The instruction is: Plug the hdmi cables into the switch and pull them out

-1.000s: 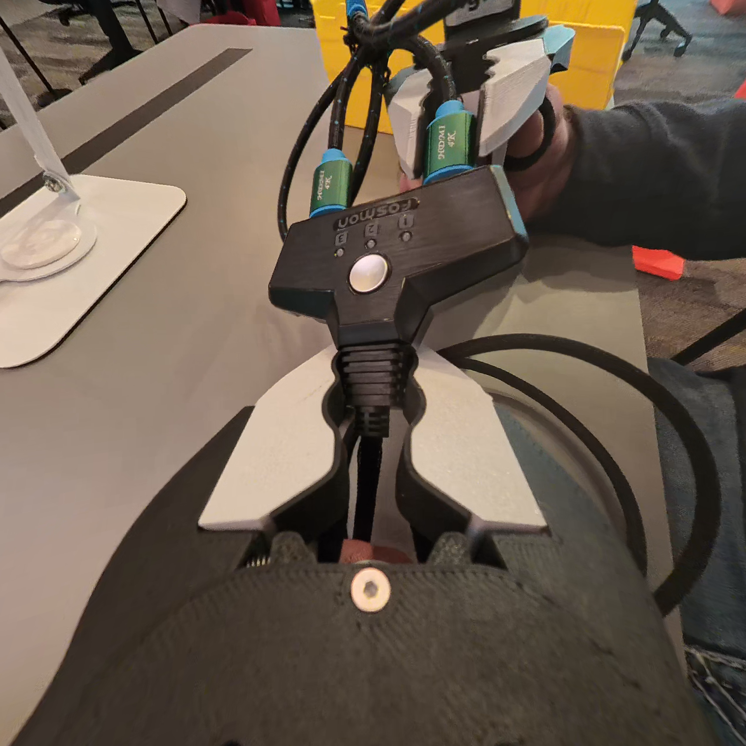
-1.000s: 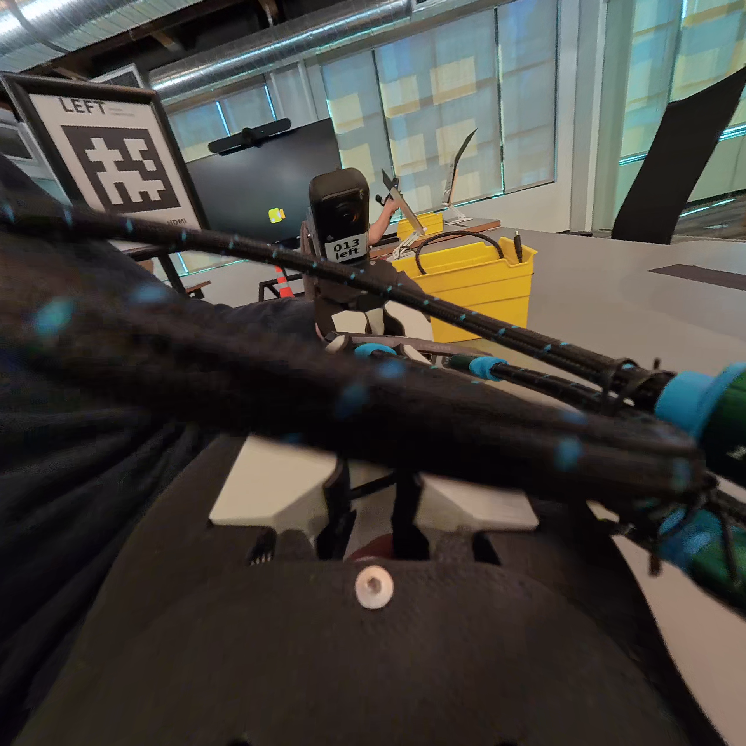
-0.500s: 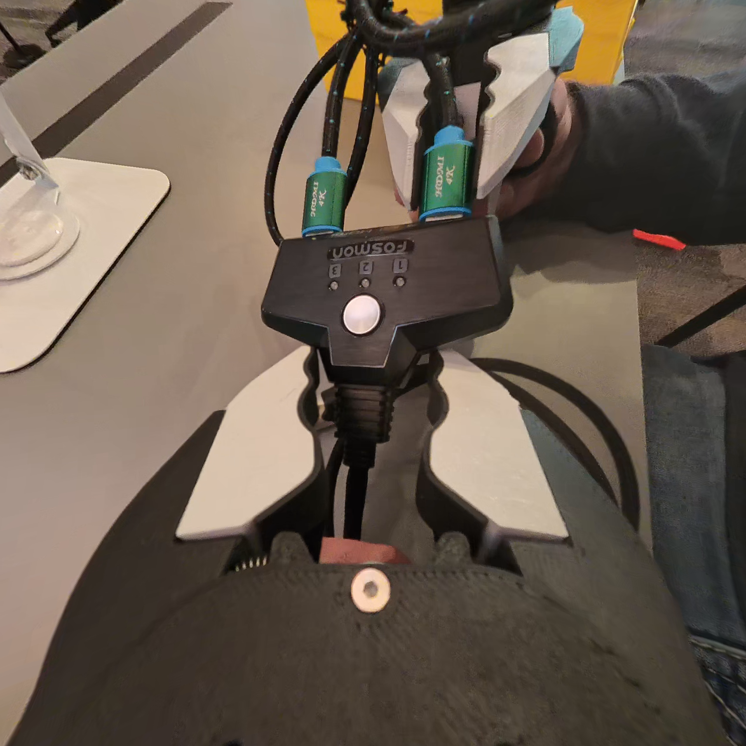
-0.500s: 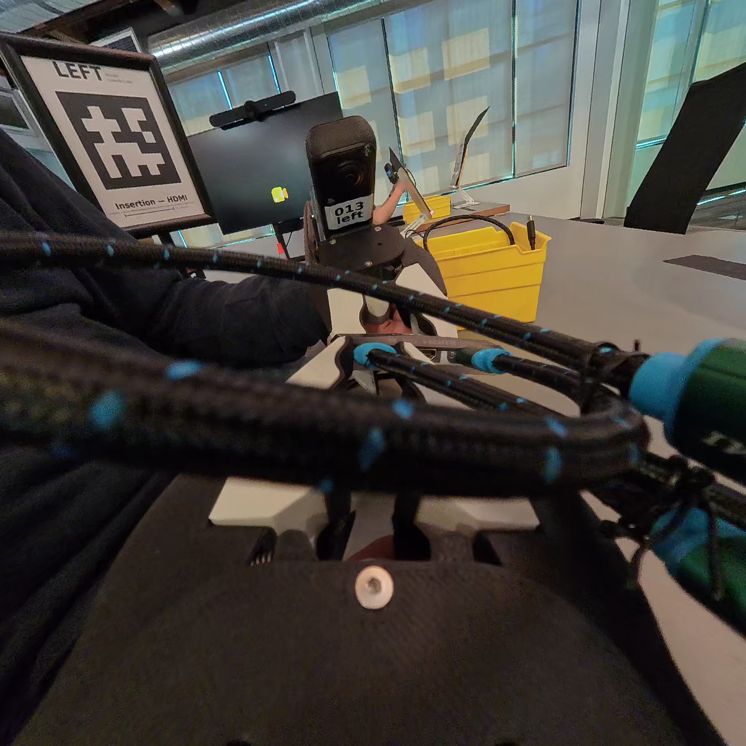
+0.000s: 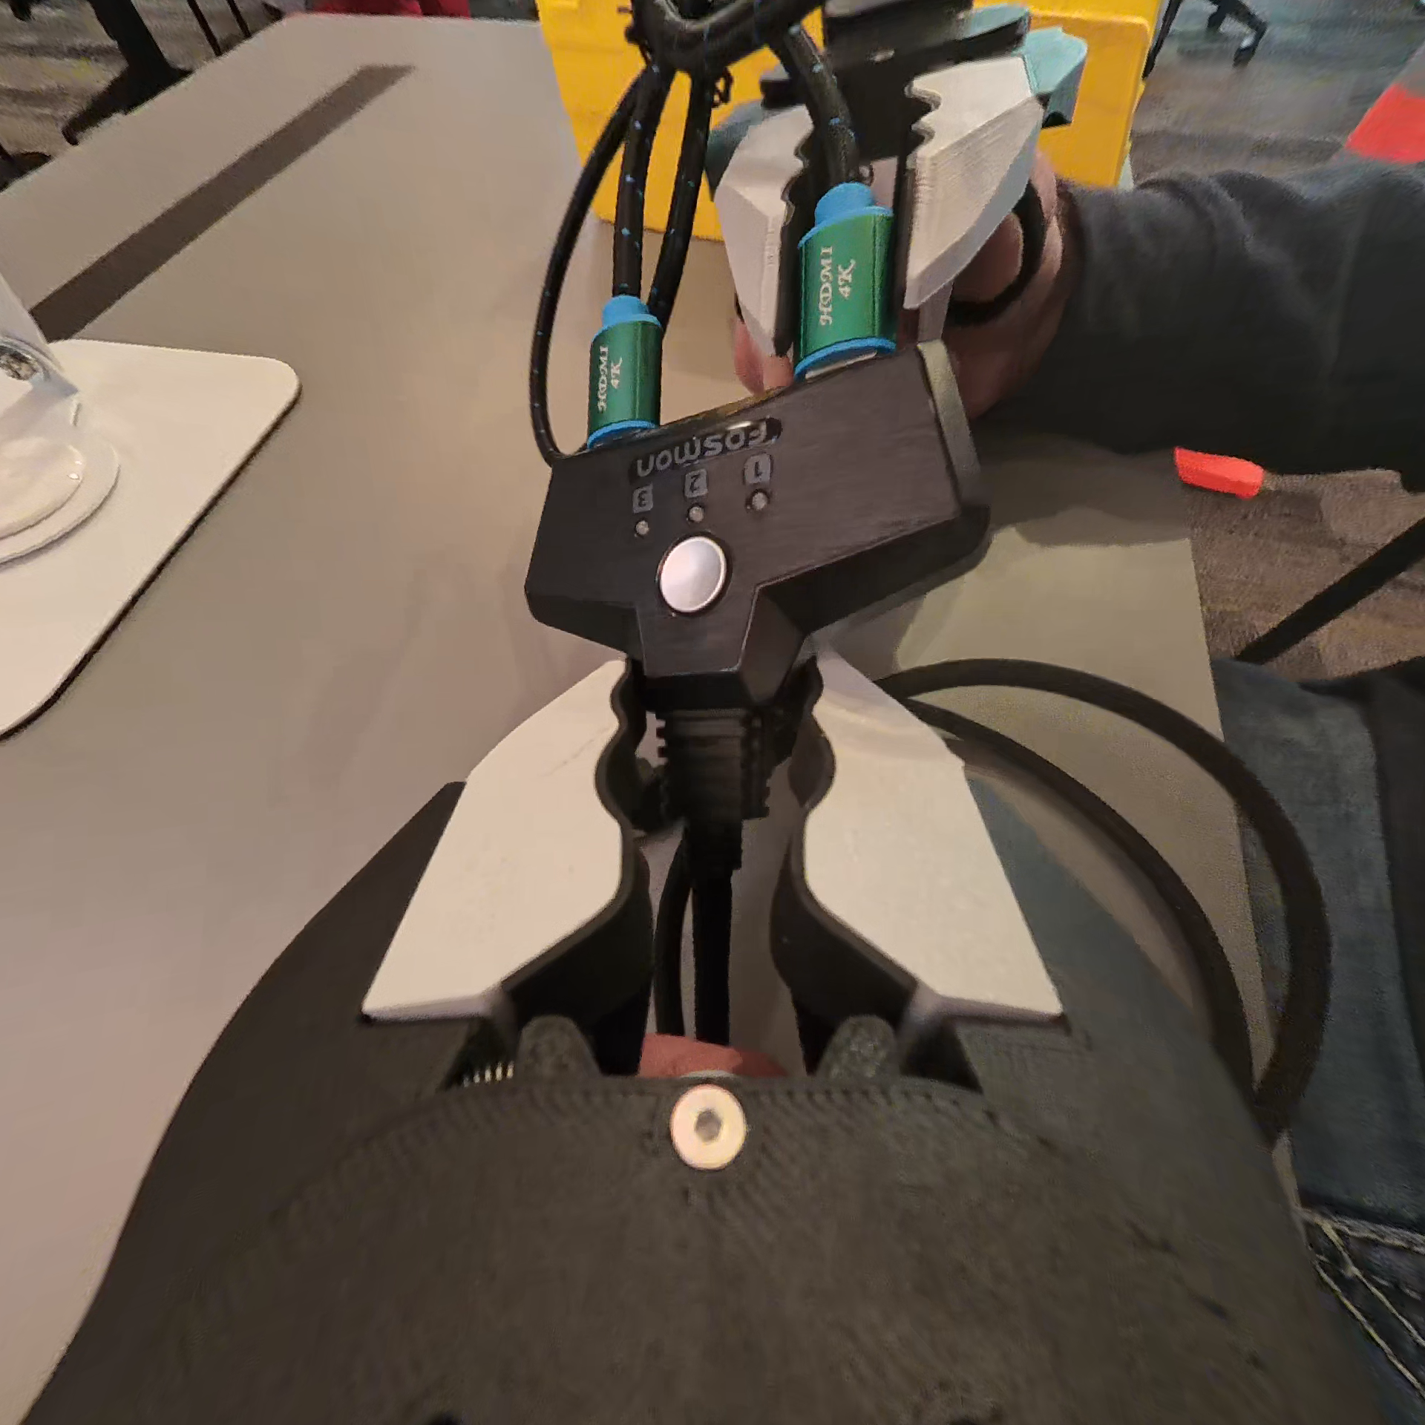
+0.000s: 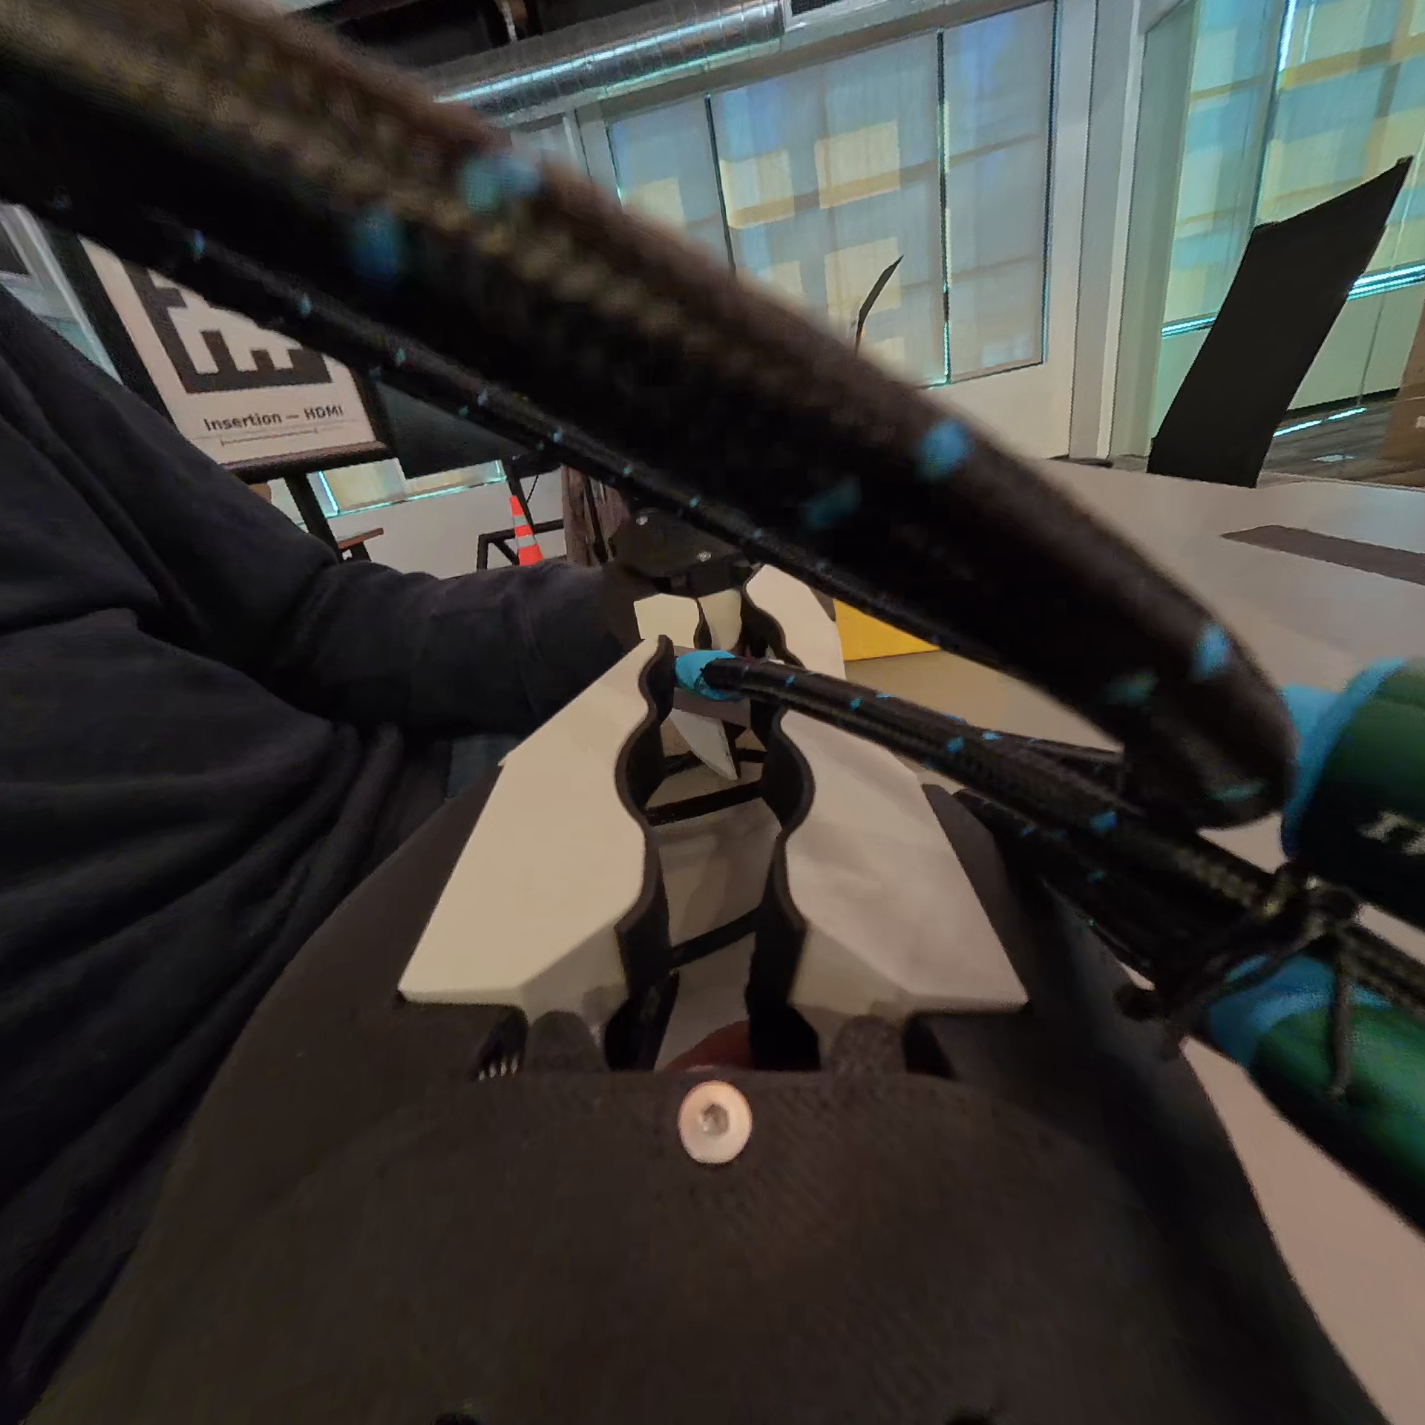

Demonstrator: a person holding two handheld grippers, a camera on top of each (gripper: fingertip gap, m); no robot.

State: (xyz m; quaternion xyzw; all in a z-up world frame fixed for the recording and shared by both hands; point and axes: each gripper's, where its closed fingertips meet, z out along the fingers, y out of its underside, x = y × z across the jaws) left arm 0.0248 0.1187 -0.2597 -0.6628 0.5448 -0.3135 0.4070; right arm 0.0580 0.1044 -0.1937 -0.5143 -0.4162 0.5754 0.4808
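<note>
Two grippers meet at the black switch above the counter.

Nearest, the left gripper (image 5: 713,725) has its white fingers (image 5: 540,833) drawn in on the ribbed neck of the switch (image 5: 752,524), holding it tilted above the grey counter (image 5: 324,617), its black lead (image 5: 1203,833) looping off to the right. The switch is T-shaped, with a round silver button and three small lights. Two green plugs sit in its far edge: the left plug (image 5: 623,385) stands free, while the right plug (image 5: 844,289) lies between the right gripper's (image 6: 713,694) fingers (image 5: 968,166), which are close against it. Braided black cables (image 5: 655,177) rise from both plugs. Beyond stands a yellow bin (image 5: 1079,92).
</note>
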